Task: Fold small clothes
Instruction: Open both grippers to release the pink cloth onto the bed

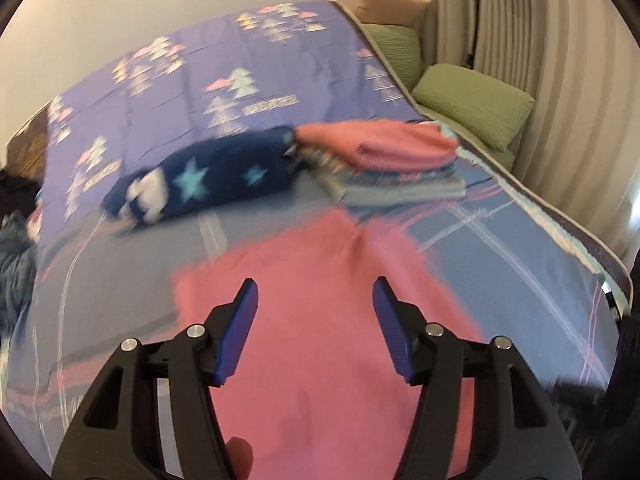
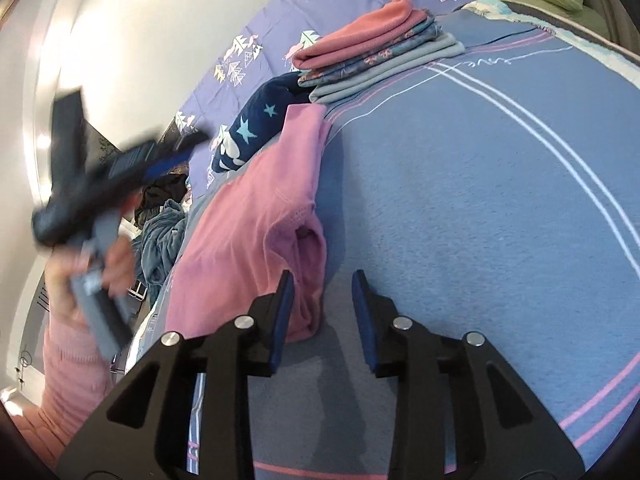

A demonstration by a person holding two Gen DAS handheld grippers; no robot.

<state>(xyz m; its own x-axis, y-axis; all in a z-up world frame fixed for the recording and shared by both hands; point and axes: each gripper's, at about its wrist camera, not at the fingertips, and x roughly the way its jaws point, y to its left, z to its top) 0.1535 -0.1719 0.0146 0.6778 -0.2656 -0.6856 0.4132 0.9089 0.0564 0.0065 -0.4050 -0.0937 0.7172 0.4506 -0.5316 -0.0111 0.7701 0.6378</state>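
A pink garment [image 1: 320, 300] lies spread on the blue bedcover, blurred in the left wrist view. My left gripper [image 1: 316, 292] hovers above it with its jaws wide apart and nothing between them. In the right wrist view the same pink garment [image 2: 256, 216] lies folded lengthwise, its near corner beside the left fingertip. My right gripper [image 2: 323, 280] is open, and its blue pads do not press on the cloth. The left gripper [image 2: 120, 168], blurred, is raised at the left in a hand [image 2: 116, 264].
A stack of folded clothes [image 2: 372, 52] with a pink one on top sits at the back of the bed. A navy star-print bundle [image 1: 200, 176] lies next to it. Green pillows [image 1: 472, 100] and a curtain [image 1: 560, 80] line the right side; unfolded dark clothes [image 2: 160, 232] lie at the left.
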